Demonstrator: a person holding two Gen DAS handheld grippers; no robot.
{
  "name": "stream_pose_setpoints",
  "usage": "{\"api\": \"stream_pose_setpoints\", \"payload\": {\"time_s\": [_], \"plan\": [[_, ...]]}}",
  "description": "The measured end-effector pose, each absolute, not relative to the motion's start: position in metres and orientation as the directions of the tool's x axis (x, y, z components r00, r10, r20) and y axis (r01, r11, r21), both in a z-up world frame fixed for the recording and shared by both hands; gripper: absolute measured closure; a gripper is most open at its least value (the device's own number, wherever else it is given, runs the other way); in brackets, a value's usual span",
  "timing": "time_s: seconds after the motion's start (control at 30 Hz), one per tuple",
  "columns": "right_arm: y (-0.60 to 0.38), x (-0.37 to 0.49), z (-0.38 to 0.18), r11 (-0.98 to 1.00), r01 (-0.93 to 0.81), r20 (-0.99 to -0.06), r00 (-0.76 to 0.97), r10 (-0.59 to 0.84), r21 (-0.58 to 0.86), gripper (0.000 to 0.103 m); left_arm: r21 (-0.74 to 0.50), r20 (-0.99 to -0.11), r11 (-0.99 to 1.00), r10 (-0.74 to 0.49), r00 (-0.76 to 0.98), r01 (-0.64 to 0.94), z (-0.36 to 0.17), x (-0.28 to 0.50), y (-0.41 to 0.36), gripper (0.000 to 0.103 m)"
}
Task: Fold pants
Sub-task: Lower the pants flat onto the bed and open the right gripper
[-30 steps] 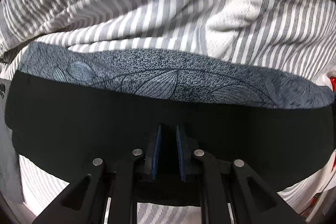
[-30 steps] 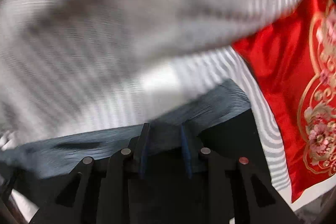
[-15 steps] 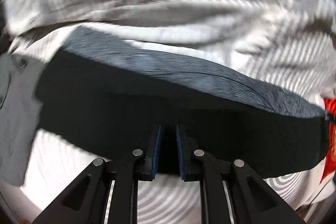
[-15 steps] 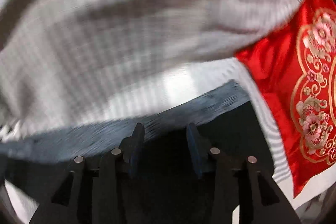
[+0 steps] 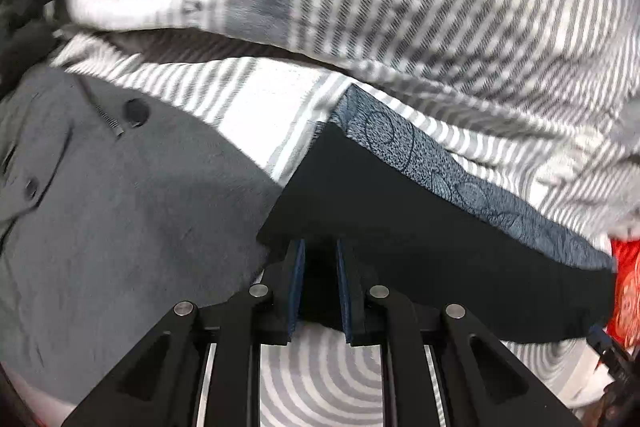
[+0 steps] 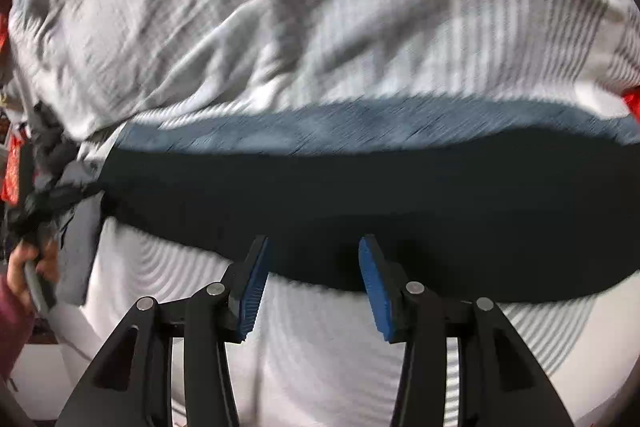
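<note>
Two cloths crowd the pants (image 5: 420,227): striped sheet (image 5: 440,7), grey shirt (image 5: 120,207) (buttoned). Left gripper (image 5: 318,267) pinches the black edge; right gripper (image 6: 312,267) spread, pants lying crosswise just beyond.

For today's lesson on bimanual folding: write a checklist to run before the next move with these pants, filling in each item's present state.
1. Left gripper clamped on the black pants: ok.
2. Right gripper holding the pants: not ok, jaws stand open.
3. Patterned blue band visible along the far edge: ok.
4. Grey garment clear of the fold: cannot tell.
5. Right view sharp enough to judge contact: not ok, blurred.
</note>
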State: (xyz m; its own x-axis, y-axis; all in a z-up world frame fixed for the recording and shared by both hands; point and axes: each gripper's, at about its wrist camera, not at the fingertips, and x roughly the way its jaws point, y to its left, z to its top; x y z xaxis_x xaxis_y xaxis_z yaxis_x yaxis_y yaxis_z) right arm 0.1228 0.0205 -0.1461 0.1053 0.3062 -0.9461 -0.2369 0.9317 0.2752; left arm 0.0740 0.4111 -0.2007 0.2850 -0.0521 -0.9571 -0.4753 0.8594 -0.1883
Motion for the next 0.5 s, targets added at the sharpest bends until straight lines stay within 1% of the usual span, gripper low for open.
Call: {"api": "stream_pose_setpoints", "payload": {"time_s": [0.1,0.23,0.37,0.43,0.47,0.5], "plan": [[0.043,0.095,-0.150,0.930,-0.214,-0.944,0.073,0.321,0.299,0.053,-0.200,-0.952,0.882,-0.072,0.299,-0.427,-0.200,0.079,0.412,0.087],[0.061,0.077,-0.147,0.926,-0.215,-0.944,0.048,0.326,0.309,0.053,-0.246,-0.939,0.876,-0.110,0.325,-0.415,-0.194,0.076,0.420,0.087],[0.079,0.069,-0.147,0.911,-0.239,-0.934,0.034,0.355,0.337,0.053,-0.236,-0.929,0.881,-0.080,0.362,-0.410,-0.178,0.061,0.429,0.087],[0.088,0.069,-0.148,0.904,-0.260,-0.933,0.034,0.358,0.338,0.047,-0.235,-0.936,0.869,-0.081,0.343,-0.436,-0.183,0.063,0.437,0.087],[0.090,0.070,-0.146,0.903,-0.269,-0.934,0.035,0.356,0.334,0.041,-0.237,-0.940,0.858,-0.083,0.332,-0.456,-0.186,0.064,0.440,0.087],[0.095,0.071,-0.147,0.901,-0.280,-0.935,0.036,0.354,0.330,0.039,-0.243,-0.941,0.848,-0.090,0.325,-0.470,-0.191,0.068,0.443,0.087]]}}
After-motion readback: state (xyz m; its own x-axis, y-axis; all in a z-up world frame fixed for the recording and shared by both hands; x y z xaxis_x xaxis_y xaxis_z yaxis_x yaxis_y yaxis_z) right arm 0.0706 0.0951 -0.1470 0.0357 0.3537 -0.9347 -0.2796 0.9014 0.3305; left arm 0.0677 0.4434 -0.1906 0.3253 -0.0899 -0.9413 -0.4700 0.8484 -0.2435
